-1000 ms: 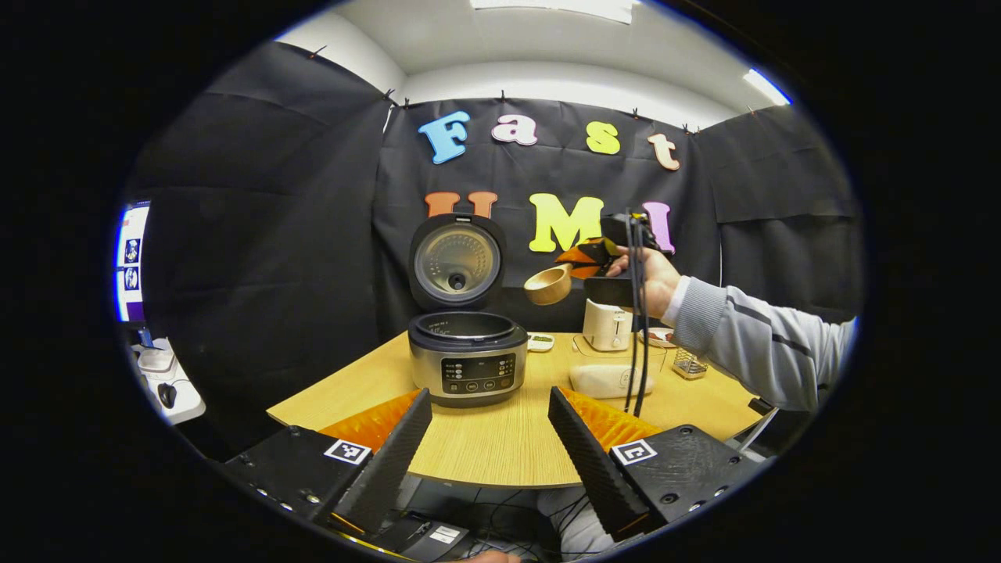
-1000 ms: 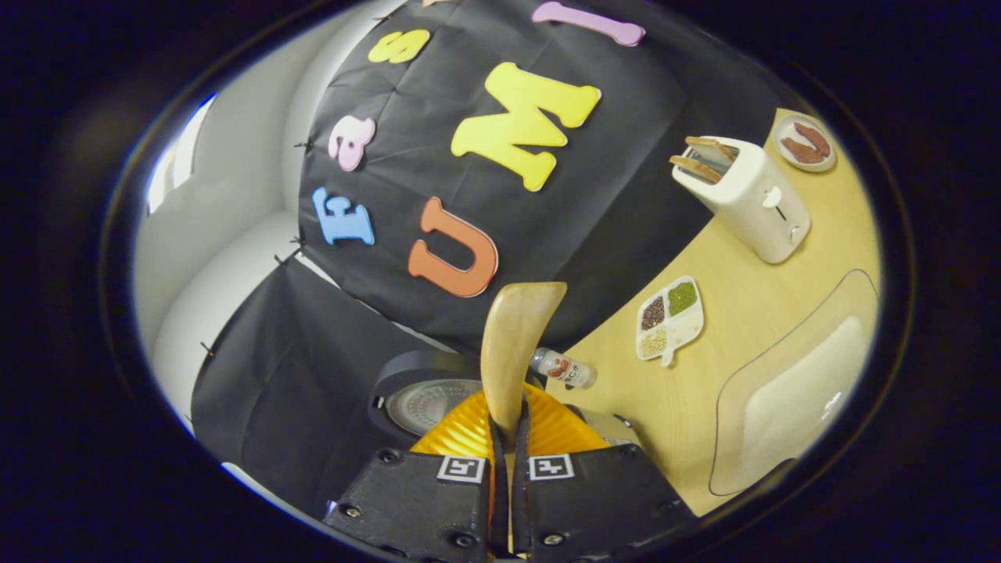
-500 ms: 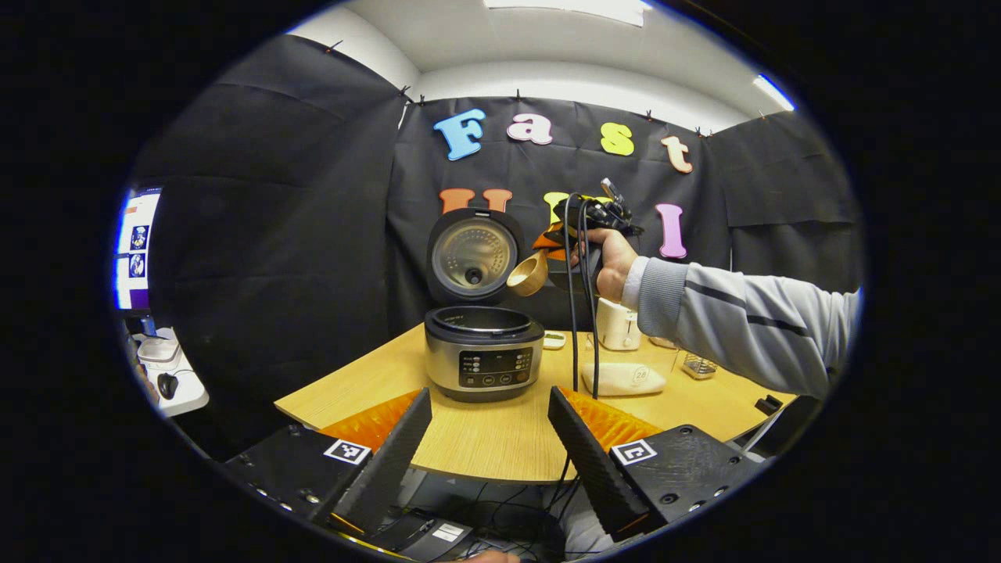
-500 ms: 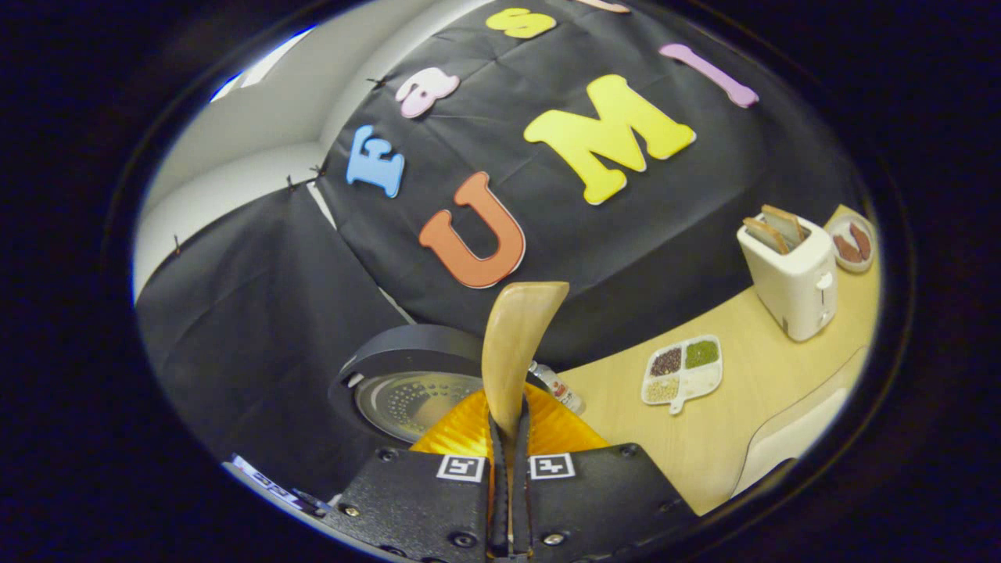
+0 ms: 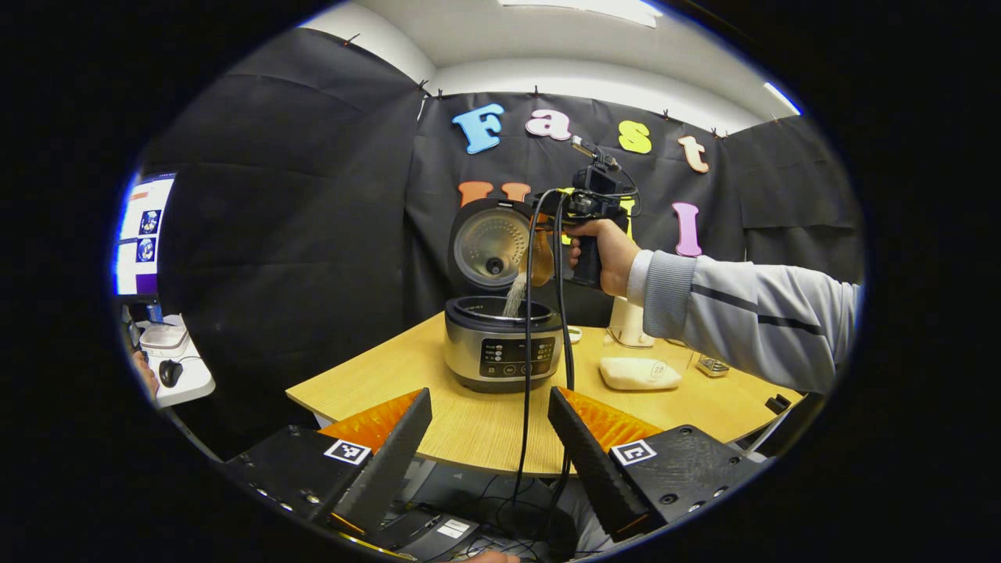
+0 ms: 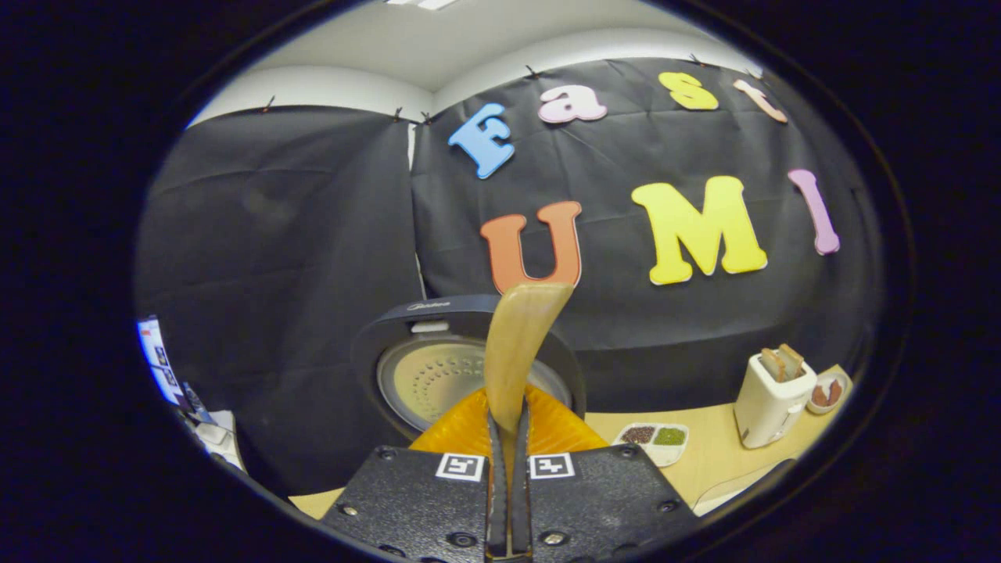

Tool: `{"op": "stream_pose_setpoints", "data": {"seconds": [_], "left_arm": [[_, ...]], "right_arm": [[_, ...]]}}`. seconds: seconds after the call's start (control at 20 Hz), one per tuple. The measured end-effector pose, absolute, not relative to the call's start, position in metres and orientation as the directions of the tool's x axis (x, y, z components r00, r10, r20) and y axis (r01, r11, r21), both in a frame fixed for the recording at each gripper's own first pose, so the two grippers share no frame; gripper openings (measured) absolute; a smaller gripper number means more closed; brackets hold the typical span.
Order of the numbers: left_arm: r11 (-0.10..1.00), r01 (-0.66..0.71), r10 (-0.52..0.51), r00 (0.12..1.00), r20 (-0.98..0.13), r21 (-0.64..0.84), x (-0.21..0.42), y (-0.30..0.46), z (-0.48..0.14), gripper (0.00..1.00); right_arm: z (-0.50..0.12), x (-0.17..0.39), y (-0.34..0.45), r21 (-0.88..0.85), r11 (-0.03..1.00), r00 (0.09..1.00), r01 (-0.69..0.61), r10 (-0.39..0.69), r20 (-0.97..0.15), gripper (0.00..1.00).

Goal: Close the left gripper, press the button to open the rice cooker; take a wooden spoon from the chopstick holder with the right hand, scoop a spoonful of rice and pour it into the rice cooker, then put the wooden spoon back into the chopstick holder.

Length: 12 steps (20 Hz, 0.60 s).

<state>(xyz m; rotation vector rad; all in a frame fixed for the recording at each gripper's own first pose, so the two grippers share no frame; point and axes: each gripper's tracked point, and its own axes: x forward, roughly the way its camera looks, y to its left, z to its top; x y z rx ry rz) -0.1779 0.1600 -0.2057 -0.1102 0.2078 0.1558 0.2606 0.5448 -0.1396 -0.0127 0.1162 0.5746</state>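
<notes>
now tipped, wooden spoon (image 5: 538, 262) pours rice (image 5: 514, 295) into rice cooker (image 5: 504, 342).

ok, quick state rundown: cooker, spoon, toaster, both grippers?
rice cooker: lid up, pot open
wooden spoon: tipped over the pot, rice streaming in
rice: falling into the cooker
toaster: bread slices sticking out of the slots
right gripper: shut on the spoon handle
left gripper: open, holding nothing, off the near table edge

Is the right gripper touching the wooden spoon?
Touching. In the right gripper view, the right gripper has both fingers pressed on the wooden spoon handle, with no gap showing.
</notes>
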Motion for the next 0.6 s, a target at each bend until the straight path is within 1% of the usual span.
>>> {"op": "stream_pose_setpoints", "data": {"seconds": [0.05, 0.1, 0.25, 0.4, 0.6], "left_arm": [[0.982, -0.166, 0.143, 0.966, -0.215, -0.092, -0.178, 0.16, -0.206, 0.94], [0.982, -0.165, 0.143, 0.967, -0.211, -0.091, -0.18, 0.16, -0.204, 0.95], [0.983, -0.155, 0.132, 0.971, -0.201, -0.102, -0.179, 0.155, -0.202, 0.94], [0.984, -0.153, 0.132, 0.97, -0.202, -0.09, -0.18, 0.155, -0.2, 0.95], [0.987, -0.145, 0.127, 0.97, -0.207, -0.076, -0.181, 0.149, -0.199, 0.95]], "right_arm": [[-0.139, 0.255, 0.551, -0.03, 0.827, 0.824, -0.561, 0.556, -0.108, 0.1], [-0.138, 0.25, 0.557, -0.092, 0.809, 0.814, -0.58, 0.572, -0.1, 0.1], [-0.14, 0.238, 0.568, -0.258, 0.77, 0.808, -0.583, 0.582, -0.088, 0.1], [-0.148, 0.234, 0.57, -0.326, 0.753, 0.812, -0.572, 0.576, -0.094, 0.1], [-0.142, 0.24, 0.549, -0.339, 0.795, 0.855, -0.503, 0.514, -0.065, 0.1]]}}
